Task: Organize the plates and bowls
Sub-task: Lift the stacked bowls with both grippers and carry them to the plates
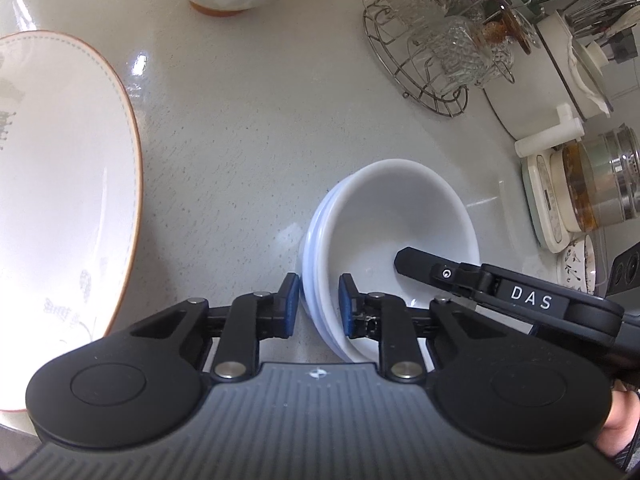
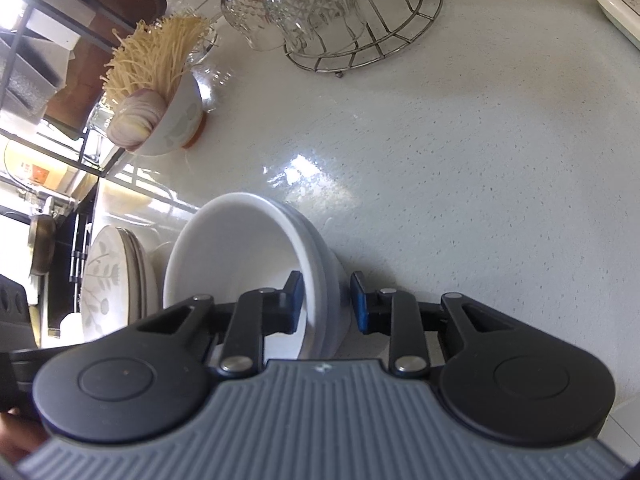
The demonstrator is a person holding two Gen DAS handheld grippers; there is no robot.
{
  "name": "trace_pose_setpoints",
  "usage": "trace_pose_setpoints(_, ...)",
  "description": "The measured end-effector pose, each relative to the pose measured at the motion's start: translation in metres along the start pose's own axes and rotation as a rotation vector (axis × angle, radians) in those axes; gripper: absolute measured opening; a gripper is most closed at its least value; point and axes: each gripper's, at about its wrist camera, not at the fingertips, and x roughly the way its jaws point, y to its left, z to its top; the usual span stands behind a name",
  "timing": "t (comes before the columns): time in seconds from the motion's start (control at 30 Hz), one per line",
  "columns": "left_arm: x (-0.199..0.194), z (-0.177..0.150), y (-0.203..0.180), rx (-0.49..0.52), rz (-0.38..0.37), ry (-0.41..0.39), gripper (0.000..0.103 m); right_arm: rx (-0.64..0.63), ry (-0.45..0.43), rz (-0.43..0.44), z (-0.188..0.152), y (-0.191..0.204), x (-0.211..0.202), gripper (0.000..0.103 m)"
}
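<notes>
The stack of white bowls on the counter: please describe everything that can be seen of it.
The stack of white bowls holds about three plain, glossy bowls, ceramic by their look, nested and upright on the pale speckled counter. The top bowl is empty. The left tool straddles one side of the rims, the right tool the opposite side, each with one pad inside and one outside. Nothing else touches it.

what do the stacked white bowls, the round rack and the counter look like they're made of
Stacked white bowls: probably glazed ceramic or porcelain; smooth, glossy, thick rounded rims, though melamine can't be ruled out.
Round rack: bare metal wire, likely steel; thin shiny silver rods.
Counter: looks like polished stone or quartz composite; pale grey with fine specks and mirror-like window glare.
</notes>
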Motion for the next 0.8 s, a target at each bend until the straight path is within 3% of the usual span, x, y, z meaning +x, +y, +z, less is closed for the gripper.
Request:
trace_pose_setpoints(0.47,-0.043,0.014,-0.014,0.083,-0.025,-0.024,0.025,-0.022,-0.076,-0.013,-0.007,0.03,-0.036,0.029)
trace_pose_setpoints(0.8,-0.096,0.027,-0.012,0.13,-0.05,-0.111,0.025,-0.064,-0.151,0.028,-0.001,0.065,-0.057,0.029)
